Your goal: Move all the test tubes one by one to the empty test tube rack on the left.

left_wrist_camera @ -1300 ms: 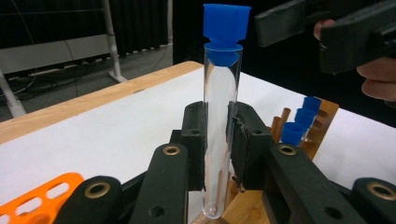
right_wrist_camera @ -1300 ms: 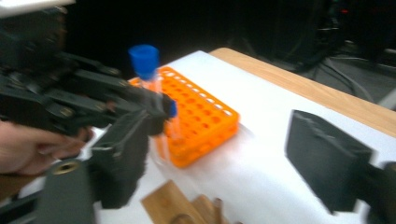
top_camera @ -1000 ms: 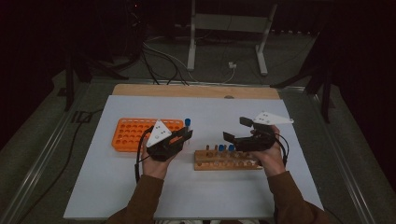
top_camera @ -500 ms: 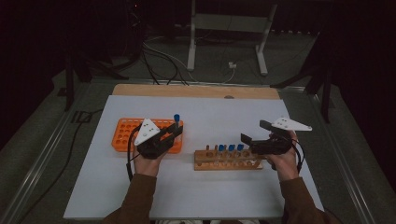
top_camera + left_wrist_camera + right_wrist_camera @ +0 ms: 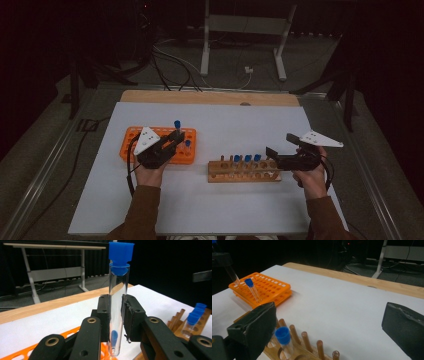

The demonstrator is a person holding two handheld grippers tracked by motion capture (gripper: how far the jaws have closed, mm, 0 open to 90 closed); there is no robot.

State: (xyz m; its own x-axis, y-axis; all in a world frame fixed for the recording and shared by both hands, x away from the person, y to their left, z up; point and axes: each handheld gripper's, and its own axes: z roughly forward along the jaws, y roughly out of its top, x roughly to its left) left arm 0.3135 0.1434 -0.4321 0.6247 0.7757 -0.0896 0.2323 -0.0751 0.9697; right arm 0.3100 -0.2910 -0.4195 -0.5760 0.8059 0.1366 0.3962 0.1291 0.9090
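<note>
My left gripper (image 5: 175,137) is shut on a clear test tube with a blue cap (image 5: 117,302). It holds the tube upright above the orange rack (image 5: 131,145), where another capped tube (image 5: 187,145) stands. My right gripper (image 5: 274,159) hovers at the right end of the wooden rack (image 5: 243,172), which holds three blue-capped tubes (image 5: 247,158). Its jaws have just been opening and stand wide apart with nothing between them (image 5: 332,325). In the right gripper view a capped tube (image 5: 284,340) stands in the wooden rack beside the left pad.
White paper (image 5: 225,120) covers the table, with a bare wooden strip (image 5: 210,97) along the far edge. Cables and a metal stand (image 5: 240,30) lie on the floor beyond. Upright wooden pegs (image 5: 307,340) line the wooden rack.
My left gripper has carried the tube leftward from near the wooden rack to over the orange rack. My right gripper has moved right to the wooden rack's right end.
</note>
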